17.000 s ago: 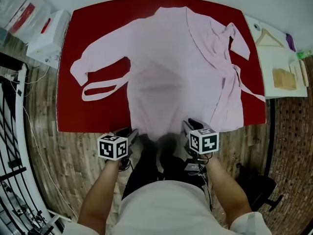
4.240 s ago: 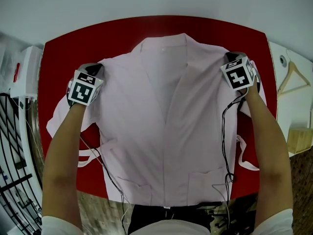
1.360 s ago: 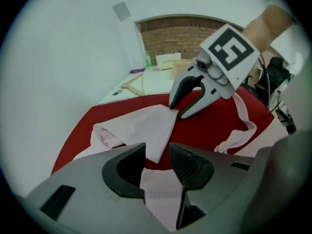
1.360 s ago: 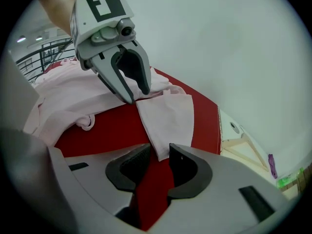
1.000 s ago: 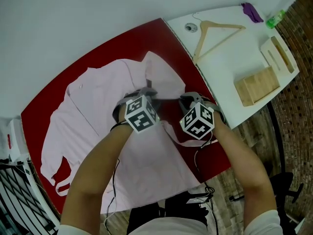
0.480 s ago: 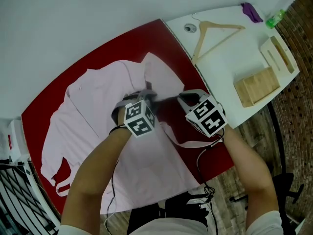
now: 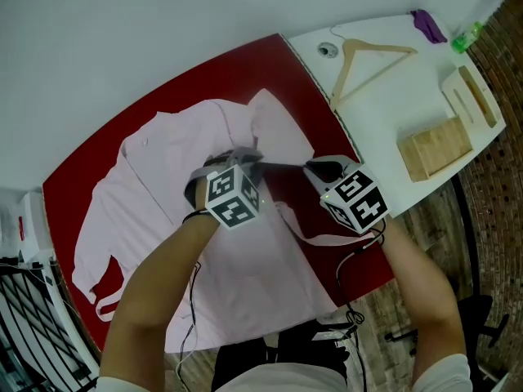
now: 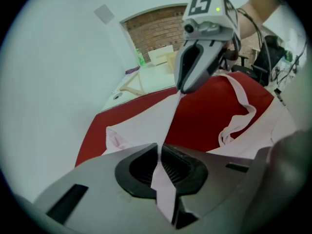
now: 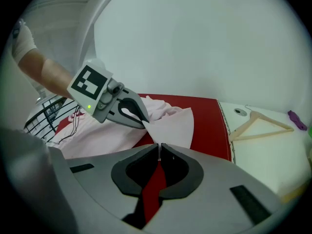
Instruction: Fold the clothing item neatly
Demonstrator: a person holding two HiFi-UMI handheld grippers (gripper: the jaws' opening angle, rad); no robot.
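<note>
A pale pink robe (image 7: pixel 172 211) lies spread on the red table (image 7: pixel 122 129), collar toward the far left. Its right sleeve (image 7: pixel 278 133) is lifted at the hem, and that edge runs taut between my two grippers. My left gripper (image 7: pixel 248 155) has just been closing and is now shut on the sleeve fabric (image 8: pixel 163 189), which shows pinched between its pads. My right gripper (image 7: pixel 317 168) is shut on the other end of the same hem (image 9: pixel 158 150), just right of the left one. Each gripper view shows the other gripper, the right (image 8: pixel 181 89) and the left (image 9: pixel 144 125), holding the cloth.
The robe's belt strap (image 7: pixel 315 237) loops over the red table by my right hand. A white side table (image 7: pixel 392 96) at the right carries a wooden hanger (image 7: pixel 364 60), a wooden block (image 7: pixel 437 147), a purple item (image 7: pixel 429 24) and a green bottle (image 7: pixel 467 35). A wire rack (image 7: pixel 24 317) stands at lower left.
The right gripper has rolled and lifted slightly, moving a little right. The left gripper has risen a bit and closed on the sleeve hem, which is now stretched between the two.
</note>
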